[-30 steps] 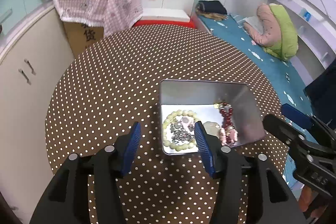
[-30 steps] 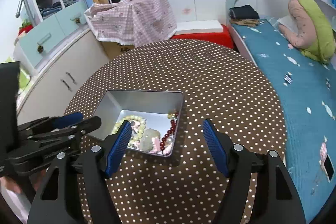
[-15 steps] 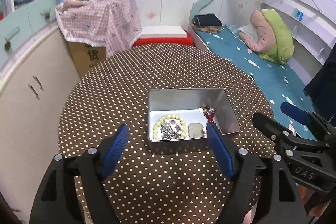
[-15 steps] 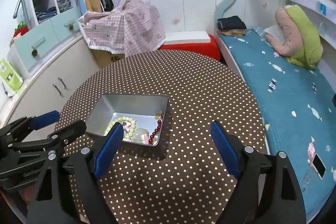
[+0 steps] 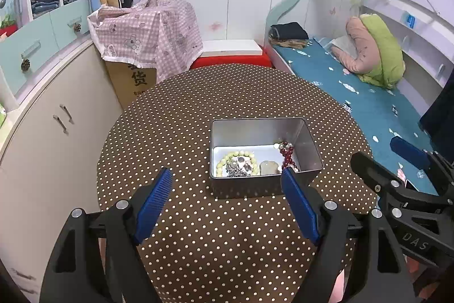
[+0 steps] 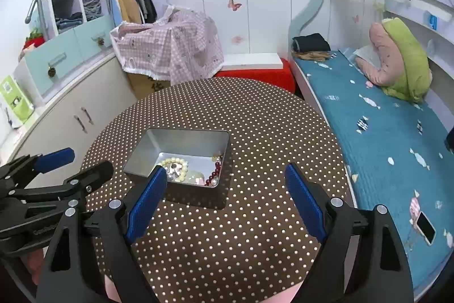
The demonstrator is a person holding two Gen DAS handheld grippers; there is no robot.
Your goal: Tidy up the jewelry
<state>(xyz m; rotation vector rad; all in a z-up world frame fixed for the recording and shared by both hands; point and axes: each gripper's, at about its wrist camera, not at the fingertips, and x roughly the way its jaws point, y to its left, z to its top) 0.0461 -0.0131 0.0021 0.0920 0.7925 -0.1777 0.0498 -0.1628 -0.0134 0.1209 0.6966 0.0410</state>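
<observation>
Some jewelry [image 5: 249, 162] half hidden behind tin [image 5: 264, 185] wall, indistinct.

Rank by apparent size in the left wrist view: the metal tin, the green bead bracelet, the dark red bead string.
1. metal tin
2. green bead bracelet
3. dark red bead string, partly hidden, so second and third are uncertain.
</observation>
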